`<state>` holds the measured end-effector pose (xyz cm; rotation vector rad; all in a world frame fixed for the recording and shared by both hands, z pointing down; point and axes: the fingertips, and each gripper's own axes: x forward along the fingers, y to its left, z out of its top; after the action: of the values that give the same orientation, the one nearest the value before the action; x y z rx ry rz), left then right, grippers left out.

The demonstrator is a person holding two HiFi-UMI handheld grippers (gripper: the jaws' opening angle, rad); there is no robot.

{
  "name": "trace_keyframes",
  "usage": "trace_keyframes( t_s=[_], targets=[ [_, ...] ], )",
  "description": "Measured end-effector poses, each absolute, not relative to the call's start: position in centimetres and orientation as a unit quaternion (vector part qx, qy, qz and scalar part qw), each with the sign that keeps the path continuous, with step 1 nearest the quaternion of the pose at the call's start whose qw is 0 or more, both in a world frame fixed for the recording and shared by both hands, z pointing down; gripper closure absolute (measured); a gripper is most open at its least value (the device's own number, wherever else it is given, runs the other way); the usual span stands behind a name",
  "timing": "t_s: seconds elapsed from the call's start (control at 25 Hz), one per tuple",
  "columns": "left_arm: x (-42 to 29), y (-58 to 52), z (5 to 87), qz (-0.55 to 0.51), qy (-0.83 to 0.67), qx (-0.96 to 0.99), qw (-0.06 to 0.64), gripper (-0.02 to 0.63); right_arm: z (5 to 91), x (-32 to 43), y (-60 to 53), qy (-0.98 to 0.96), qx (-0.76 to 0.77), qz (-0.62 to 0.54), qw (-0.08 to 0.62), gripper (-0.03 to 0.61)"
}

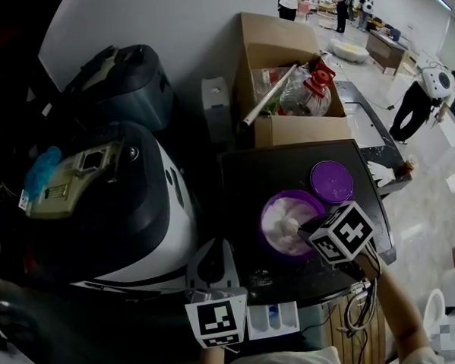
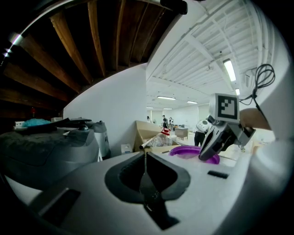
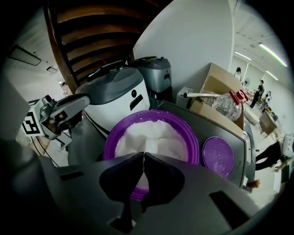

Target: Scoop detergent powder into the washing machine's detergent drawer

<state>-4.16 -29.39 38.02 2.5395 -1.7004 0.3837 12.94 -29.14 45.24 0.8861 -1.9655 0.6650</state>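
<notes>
The right hand-held gripper (image 3: pixel 143 155) is closed on a white scoop (image 3: pixel 152 146) that is dipped in the powder (image 3: pixel 158 129) of a purple tub (image 3: pixel 192 140). The left hand-held gripper (image 2: pixel 146 155) is closed, with nothing held.

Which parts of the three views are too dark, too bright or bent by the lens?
Head view: the left side with the washing machine is dim, the hall at upper right bright. Left gripper view: strong fisheye bending, glaring ceiling lamps. Right gripper view: black rounded corners; the white scoop hardly stands out from the powder in the purple tub.
</notes>
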Motion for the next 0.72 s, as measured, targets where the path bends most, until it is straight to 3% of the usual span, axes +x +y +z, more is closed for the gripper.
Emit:
trace_keyframes(
  t_s=[0.32, 0.72],
  targets=[
    [-4.8, -29.5, 38.2, 0.124, -0.553, 0.823, 0.032, 0.598, 45.3, 12.4, -29.0, -0.799, 0.328, 0.338, 0.374, 0.558],
    [-4.8, -29.6, 38.2, 0.120, -0.548, 0.827, 0.033, 0.598, 44.0, 13.8, -29.5, -0.792, 0.379, 0.335, 0.341, 0.558]
  ],
)
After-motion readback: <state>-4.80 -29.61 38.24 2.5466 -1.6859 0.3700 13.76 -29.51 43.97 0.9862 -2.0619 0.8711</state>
